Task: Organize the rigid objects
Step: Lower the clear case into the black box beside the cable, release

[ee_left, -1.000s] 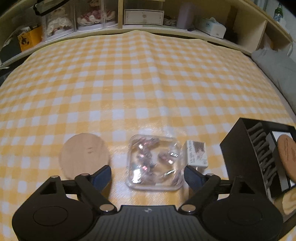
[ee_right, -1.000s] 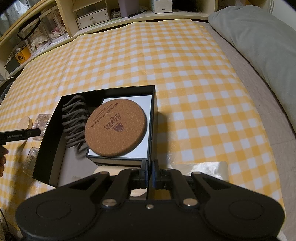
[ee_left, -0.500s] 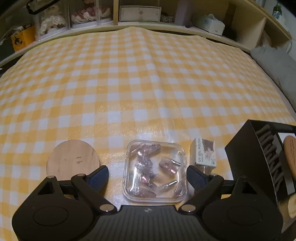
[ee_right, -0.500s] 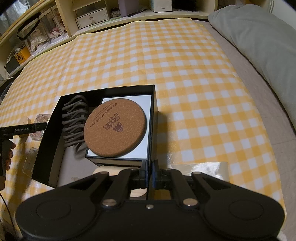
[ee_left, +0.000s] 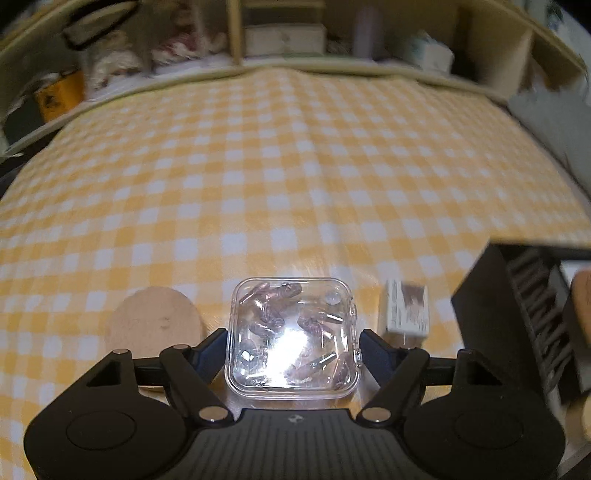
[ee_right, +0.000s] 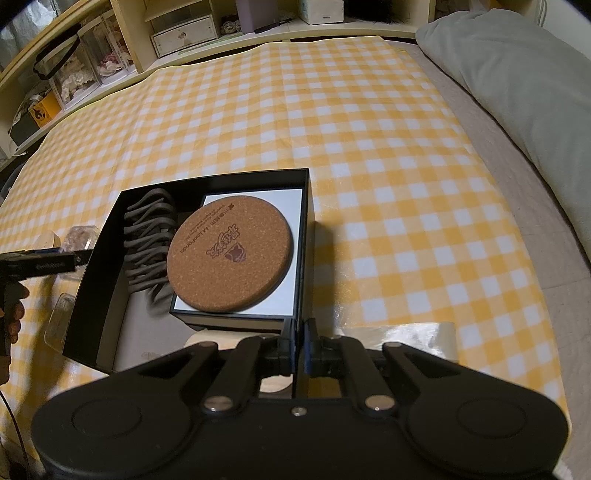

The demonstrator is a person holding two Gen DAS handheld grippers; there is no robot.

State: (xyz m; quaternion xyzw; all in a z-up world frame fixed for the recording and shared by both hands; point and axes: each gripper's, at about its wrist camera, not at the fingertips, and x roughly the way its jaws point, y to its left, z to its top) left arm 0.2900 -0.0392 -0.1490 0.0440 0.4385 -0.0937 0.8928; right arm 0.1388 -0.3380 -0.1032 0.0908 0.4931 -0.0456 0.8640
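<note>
A clear plastic case (ee_left: 293,336) with small purple pieces inside lies on the yellow checked cloth, between the fingers of my left gripper (ee_left: 291,341); the fingers stand at its two sides, touching or nearly so. My right gripper (ee_right: 300,341) is shut on the near wall of the black box (ee_right: 103,291). In the box lie a cork coaster (ee_right: 229,255) on a white card and a grey coiled cable (ee_right: 147,243). The box also shows at the right of the left wrist view (ee_left: 517,317).
A round wooden coaster (ee_left: 153,325) lies left of the case and a small white box (ee_left: 407,312) right of it. Shelves with containers (ee_right: 184,33) line the far edge. A grey pillow (ee_right: 517,85) lies at the right. A tape roll (ee_right: 413,336) sits near my right gripper.
My left gripper has moved forward, so the clear case now sits between its fingers, and the fingers have narrowed toward it. My right gripper has stayed shut on the box wall.
</note>
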